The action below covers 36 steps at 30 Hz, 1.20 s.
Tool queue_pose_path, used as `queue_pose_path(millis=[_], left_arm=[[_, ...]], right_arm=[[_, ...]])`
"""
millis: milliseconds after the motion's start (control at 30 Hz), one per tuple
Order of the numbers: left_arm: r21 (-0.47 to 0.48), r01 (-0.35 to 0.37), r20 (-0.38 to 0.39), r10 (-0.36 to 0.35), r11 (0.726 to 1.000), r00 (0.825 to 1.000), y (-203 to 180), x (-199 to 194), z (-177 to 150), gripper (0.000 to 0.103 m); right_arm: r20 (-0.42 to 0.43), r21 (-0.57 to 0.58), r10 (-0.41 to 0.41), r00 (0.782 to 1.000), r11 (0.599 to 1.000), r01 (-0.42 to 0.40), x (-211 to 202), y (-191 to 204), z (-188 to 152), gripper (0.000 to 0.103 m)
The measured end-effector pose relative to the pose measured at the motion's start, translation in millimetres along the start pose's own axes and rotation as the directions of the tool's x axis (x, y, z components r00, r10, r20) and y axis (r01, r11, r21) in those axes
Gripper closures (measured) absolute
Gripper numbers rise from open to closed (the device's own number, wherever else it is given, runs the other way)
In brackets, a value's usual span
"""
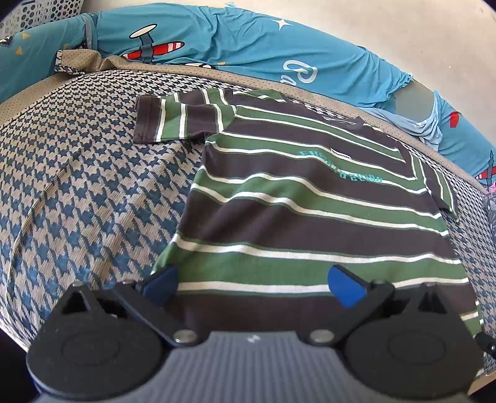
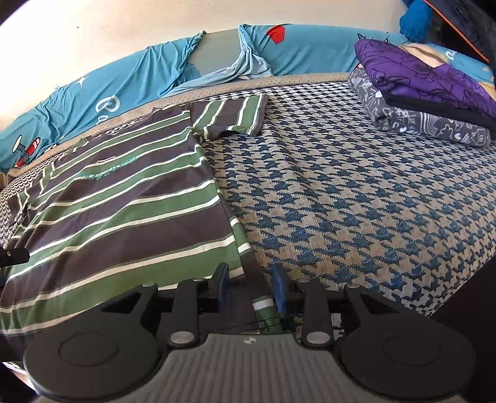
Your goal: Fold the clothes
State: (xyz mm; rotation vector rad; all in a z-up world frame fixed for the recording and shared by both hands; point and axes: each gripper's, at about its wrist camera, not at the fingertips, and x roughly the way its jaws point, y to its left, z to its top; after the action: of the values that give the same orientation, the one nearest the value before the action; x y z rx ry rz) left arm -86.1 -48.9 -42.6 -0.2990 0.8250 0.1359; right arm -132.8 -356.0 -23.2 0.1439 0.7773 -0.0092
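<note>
Left wrist view: the striped T-shirt (image 1: 310, 210) is lying flat on the bed (image 1: 77, 201), its hem beneath the wide-open, empty left claw (image 1: 254, 286). The right claw (image 2: 251, 288), slightly parted, is straddling the shirt's hem corner without pinching it.

Houndstooth bed (image 2: 356, 192) carries striped shirt (image 2: 117, 198) and folded clothes (image 2: 427, 93).

Bed surface (image 2: 356, 201) covered in blue-and-beige houndstooth fabric, beige dotted edging along far side. Beyond it, teal sheet (image 1: 248, 43) with red airplane print and white script, rumpled against pale cream wall (image 2: 124, 28). Folded purple and grey patterned bedding (image 2: 427, 102) stacked at far right corner. Bright daylight.
</note>
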Motion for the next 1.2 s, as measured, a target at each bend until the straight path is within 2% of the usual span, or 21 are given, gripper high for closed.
queue_pose_path(millis=[167,200,233,267,333,533,733,867,967,1067,1200], left_arm=[[-0.004,0.003,0.0,-0.003,1.0,1.0,0.9,-0.4,0.2,0.0],[-0.006,0.005,0.0,-0.005,1.0,1.0,1.0,-0.8,0.2,0.0],[-0.008,0.007,0.0,-0.007,1.0,1.0,1.1,-1.1,0.2,0.0],[-0.009,0.011,0.0,-0.011,1.0,1.0,1.1,-1.6,0.1,0.0],[-0.015,0.024,-0.001,-0.024,1.0,1.0,1.2,-2.9,0.1,0.0],[-0.022,0.067,-0.003,-0.067,0.997,0.998,0.6,-7.5,0.0,0.0],[0.046,0.052,-0.028,-0.05,0.998,0.998,-9.4,-7.2,-5.2,0.0],[0.136,0.034,-0.055,-0.026,0.99,0.998,-21.4,-8.3,-13.2,0.0],[0.155,0.033,-0.058,-0.024,0.987,0.998,-25.1,-10.1,-16.9,0.0],[0.161,0.04,-0.053,-0.032,0.986,0.998,-28.1,-13.7,-18.1,0.0],[0.18,0.044,-0.02,-0.041,0.983,0.999,-32.7,-19.6,-18.4,0.0]], right_arm=[[0.003,-0.057,-0.005,1.0,0.998,0.005,0.6,10.5,-5.8,0.074],[0.005,-0.07,-0.009,1.0,0.998,0.01,0.7,12.6,-6.8,0.081],[0.008,-0.082,-0.013,1.0,0.997,0.014,0.8,14.6,-7.7,0.092],[0.011,-0.094,-0.017,1.0,0.995,0.018,0.9,16.7,-8.7,0.097],[0.018,-0.077,-0.041,0.999,0.996,0.042,-1.9,14.8,-9.0,0.099],[0.024,-0.03,-0.104,0.994,0.994,0.105,-12.6,6.8,-9.1,0.1],[0.02,-0.05,-0.161,0.987,0.986,0.162,-12.2,7.8,-9.1,0.101],[-0.005,-0.02,-0.178,0.984,0.984,0.178,-8.3,3.4,-7.5,0.102],[0.006,0.019,-0.169,0.986,0.985,0.169,-11.6,-1.3,-5.3,0.101],[0.068,0.057,-0.183,0.981,0.982,0.179,-22.0,-4.1,-2.2,0.101],[0.098,0.042,-0.15,0.984,0.988,0.146,-25.2,-0.3,0.8,0.098]])
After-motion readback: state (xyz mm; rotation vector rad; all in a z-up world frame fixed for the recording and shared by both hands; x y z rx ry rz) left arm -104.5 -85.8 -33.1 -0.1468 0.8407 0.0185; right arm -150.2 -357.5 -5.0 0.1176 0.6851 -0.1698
